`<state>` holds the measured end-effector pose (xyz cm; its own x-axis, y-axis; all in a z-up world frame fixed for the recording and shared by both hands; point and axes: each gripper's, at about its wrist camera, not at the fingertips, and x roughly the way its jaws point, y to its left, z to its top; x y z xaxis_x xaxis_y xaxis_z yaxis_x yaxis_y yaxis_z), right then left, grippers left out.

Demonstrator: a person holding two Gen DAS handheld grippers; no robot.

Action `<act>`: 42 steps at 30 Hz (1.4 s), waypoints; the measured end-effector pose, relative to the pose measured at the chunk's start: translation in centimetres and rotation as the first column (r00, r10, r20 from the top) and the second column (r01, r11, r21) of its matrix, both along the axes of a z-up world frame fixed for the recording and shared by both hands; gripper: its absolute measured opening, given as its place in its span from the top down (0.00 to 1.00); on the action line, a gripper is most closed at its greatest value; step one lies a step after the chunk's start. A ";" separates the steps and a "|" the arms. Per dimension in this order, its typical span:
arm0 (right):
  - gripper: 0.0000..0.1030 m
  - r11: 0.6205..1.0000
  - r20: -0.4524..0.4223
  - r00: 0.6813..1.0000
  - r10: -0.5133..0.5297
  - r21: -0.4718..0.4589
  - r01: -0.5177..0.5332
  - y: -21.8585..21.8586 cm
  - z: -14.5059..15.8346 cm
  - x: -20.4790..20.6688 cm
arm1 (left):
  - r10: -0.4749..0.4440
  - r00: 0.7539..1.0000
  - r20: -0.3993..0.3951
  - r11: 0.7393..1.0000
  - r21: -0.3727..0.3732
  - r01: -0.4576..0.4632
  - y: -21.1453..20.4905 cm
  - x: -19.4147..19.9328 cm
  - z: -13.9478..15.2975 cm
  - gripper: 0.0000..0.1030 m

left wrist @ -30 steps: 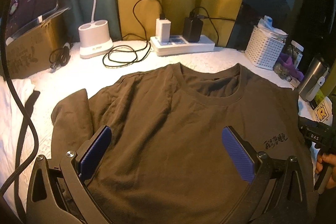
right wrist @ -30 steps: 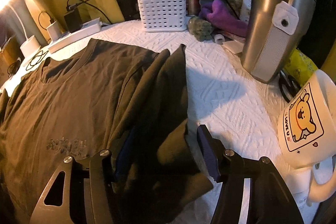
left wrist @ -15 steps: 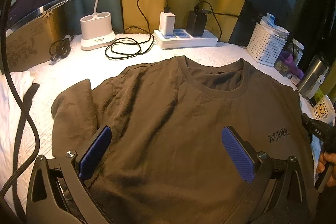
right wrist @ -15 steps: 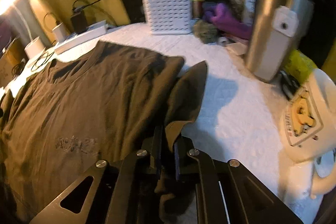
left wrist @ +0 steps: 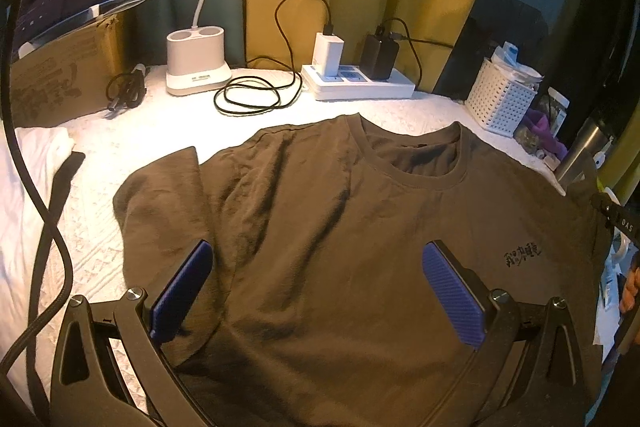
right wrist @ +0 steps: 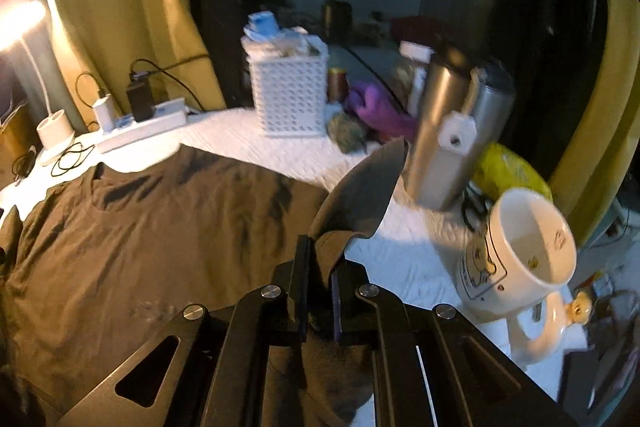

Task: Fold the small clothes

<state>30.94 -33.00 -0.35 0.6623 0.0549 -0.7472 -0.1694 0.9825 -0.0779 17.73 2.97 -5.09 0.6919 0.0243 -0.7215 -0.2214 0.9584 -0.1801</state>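
Observation:
A dark brown T-shirt [left wrist: 340, 235] lies front up on the white quilted table, neckline toward the power strip, small black print on its chest [left wrist: 522, 255]. My left gripper [left wrist: 316, 283] hangs open over the shirt's middle, blue pads wide apart with nothing between them. In the right wrist view the shirt [right wrist: 160, 227] spreads to the left. My right gripper [right wrist: 320, 267] is shut on the shirt's right sleeve [right wrist: 360, 195], which stands lifted off the table in a peak.
Behind the shirt sit a white power strip with chargers [left wrist: 356, 83], a lamp base [left wrist: 196, 67] and coiled cables [left wrist: 252, 95]. At the right stand a white basket [right wrist: 288, 95], a steel flask [right wrist: 444, 143] and a bear mug [right wrist: 520, 251]. A cardboard box [left wrist: 60, 75] is at the left.
My right gripper closed on the sleeve and lifted it off the table. The left gripper drew back a little from the shirt, still open.

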 end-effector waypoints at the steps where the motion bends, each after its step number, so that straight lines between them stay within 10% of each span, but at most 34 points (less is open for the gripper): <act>1: 0.93 1.000 0.009 1.000 0.010 -0.014 -0.009 0.7 0.3 -0.1 | 0.001 1.000 0.003 1.000 -0.005 -0.001 0.3 -0.2 0.0 0.00; 24: 0.90 0.959 -0.170 0.949 0.264 -0.061 -0.277 12.7 -6.3 -3.9 | -0.001 1.000 0.021 0.998 -0.055 0.002 4.0 -3.0 -0.7 0.00; 27: 0.77 0.956 -0.200 0.938 0.284 -0.023 -0.294 12.8 -6.4 -4.6 | -0.003 1.000 0.022 0.999 -0.054 0.005 3.8 -3.2 -0.7 0.00; 29: 0.32 0.951 -0.215 0.928 0.303 0.005 -0.309 12.7 -6.4 -5.2 | -0.003 1.000 0.022 0.999 -0.051 0.004 3.6 -3.4 -0.6 0.00; 30: 0.27 0.949 -0.215 0.926 0.310 0.019 -0.314 12.7 -6.4 -5.5 | -0.002 1.000 0.021 0.999 -0.050 0.003 3.5 -3.4 -0.6 0.00; 42: 0.27 0.955 -0.170 0.946 0.276 0.156 -0.251 10.1 -4.1 -5.0 | 0.003 1.000 0.012 1.000 -0.024 -0.003 3.0 -3.6 -0.5 0.00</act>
